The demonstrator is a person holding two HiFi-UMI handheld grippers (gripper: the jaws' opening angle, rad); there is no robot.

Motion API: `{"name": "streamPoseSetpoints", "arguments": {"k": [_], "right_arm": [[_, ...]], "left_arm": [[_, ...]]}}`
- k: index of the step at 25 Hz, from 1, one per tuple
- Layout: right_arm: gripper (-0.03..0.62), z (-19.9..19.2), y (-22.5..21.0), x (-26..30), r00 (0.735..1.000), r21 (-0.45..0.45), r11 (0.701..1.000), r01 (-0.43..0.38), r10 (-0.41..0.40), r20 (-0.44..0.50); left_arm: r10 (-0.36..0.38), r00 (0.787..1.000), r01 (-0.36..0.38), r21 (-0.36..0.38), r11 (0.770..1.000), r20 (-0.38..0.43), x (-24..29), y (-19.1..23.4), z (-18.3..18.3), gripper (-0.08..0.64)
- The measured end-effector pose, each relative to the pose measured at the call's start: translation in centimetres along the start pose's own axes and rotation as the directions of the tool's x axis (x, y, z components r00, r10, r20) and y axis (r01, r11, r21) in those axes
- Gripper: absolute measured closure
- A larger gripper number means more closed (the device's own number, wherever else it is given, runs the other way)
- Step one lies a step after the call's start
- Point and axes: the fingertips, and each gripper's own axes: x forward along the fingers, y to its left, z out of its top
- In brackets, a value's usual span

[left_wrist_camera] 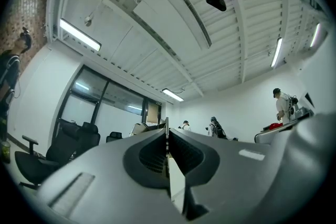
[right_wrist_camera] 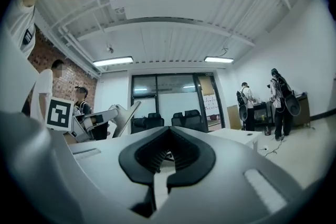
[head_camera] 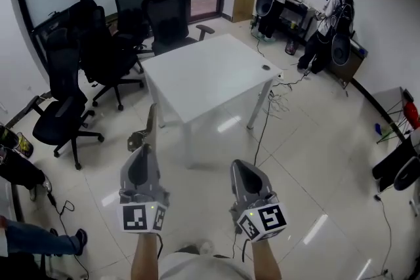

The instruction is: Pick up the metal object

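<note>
A thin flat metal object (head_camera: 149, 122) sticks up and forward out of my left gripper (head_camera: 144, 151), whose jaws are shut on it. In the left gripper view its edge (left_wrist_camera: 167, 128) runs straight up between the closed black pads. From the right gripper view the same metal piece (right_wrist_camera: 130, 112) shows at the left, slanting up out of the left gripper (right_wrist_camera: 107, 117). My right gripper (head_camera: 245, 171) is held beside the left one at about the same height, shut, with nothing between its pads (right_wrist_camera: 181, 157). Both grippers hang in the air over the floor, short of the table.
A white table (head_camera: 210, 72) stands ahead with a small dark thing (head_camera: 266, 67) near its right corner. Several black office chairs (head_camera: 98, 49) crowd the left and back. Two people (head_camera: 328, 23) stand at a bench at back right. Cables (head_camera: 275, 98) trail over the tiled floor.
</note>
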Motion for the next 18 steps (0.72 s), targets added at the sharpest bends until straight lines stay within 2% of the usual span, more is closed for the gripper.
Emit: {"name": "streamPoseSetpoints", "arguments": {"k": [3, 10, 14, 18], "right_arm": [[0.581, 0.0, 1.3, -1.8, 1.000, -0.037, 0.999, 0.030, -0.030, -0.004], [0.582, -1.1, 5.5, -3.0, 1.000, -0.004, 1.000, 0.028, -0.028, -0.011], [0.581, -0.9, 6.9, -4.0, 1.000, -0.013, 1.000, 0.007, -0.007, -0.003], [0.583, -0.6, 7.2, -4.8, 1.000, -0.033, 0.999, 0.018, -0.018, 0.006]], "left_arm": [[-0.030, 1.000, 0.030, -0.006, 1.000, 0.010, -2.5, -1.0, 1.1, 0.558], [-0.066, 0.998, 0.066, -0.018, 0.998, -0.007, -6.3, -0.5, 1.9, 0.558], [-0.075, 0.997, 0.075, -0.015, 0.997, 0.005, -7.3, -0.8, 2.6, 0.558], [-0.085, 0.996, 0.085, 0.001, 0.996, 0.026, -7.7, -1.4, 3.3, 0.558]]}}
